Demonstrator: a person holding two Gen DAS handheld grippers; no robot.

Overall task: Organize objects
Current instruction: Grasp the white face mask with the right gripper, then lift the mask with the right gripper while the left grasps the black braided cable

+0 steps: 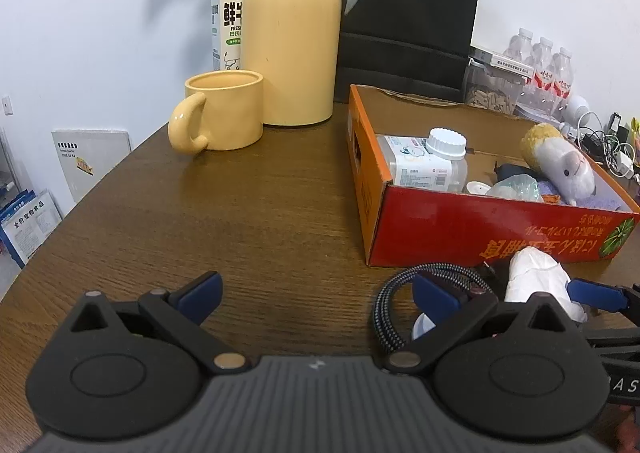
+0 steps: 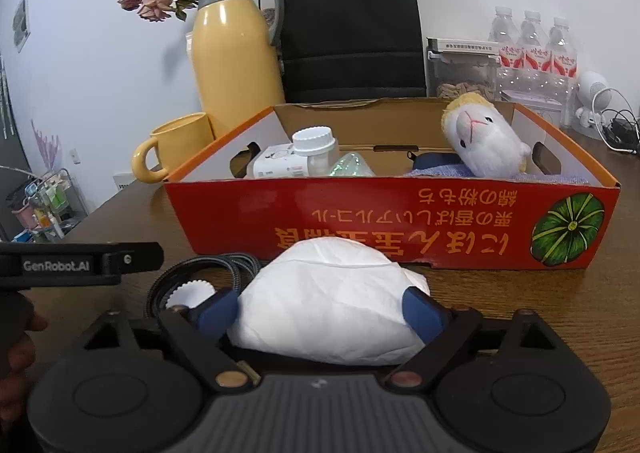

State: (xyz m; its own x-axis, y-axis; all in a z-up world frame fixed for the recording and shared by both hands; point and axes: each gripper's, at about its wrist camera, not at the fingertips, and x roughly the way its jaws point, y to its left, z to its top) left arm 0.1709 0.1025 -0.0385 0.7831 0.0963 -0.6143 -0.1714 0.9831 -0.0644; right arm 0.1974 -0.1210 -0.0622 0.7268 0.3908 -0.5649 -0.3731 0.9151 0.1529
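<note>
Blue pads of the right gripper [image 2: 320, 311] are pressed against both sides of a white crumpled paper bundle [image 2: 328, 309], which is held just in front of the red cardboard box [image 2: 360, 221] on the brown wooden table [image 2: 560, 313]. To the bundle's left, a coiled braided cable [image 2: 236, 267] is seen lying on the table with a small white ridged cap [image 2: 192, 291] inside its loop. The left gripper [image 1: 320, 293] is held wide apart with nothing between its pads, low over the table; in its view the cable [image 1: 384, 309] sits just by its right finger. Inside the box, a white-capped bottle [image 2: 312, 155] is seen at the left, a crinkled clear wrapper [image 2: 352, 167] near the middle, and a white plush animal [image 2: 484, 139] at the right, resting on a purple cloth [image 2: 440, 171]. Behind the box's left end, a yellow mug [image 2: 180, 147] and a yellow thermos [image 2: 232, 65] are stood side by side, with a black paper bag [image 2: 352, 25] against the wall. A milk carton [image 1: 228, 21] is partly hidden behind the thermos. Water bottles [image 2: 532, 49] are grouped at the far right.
</note>
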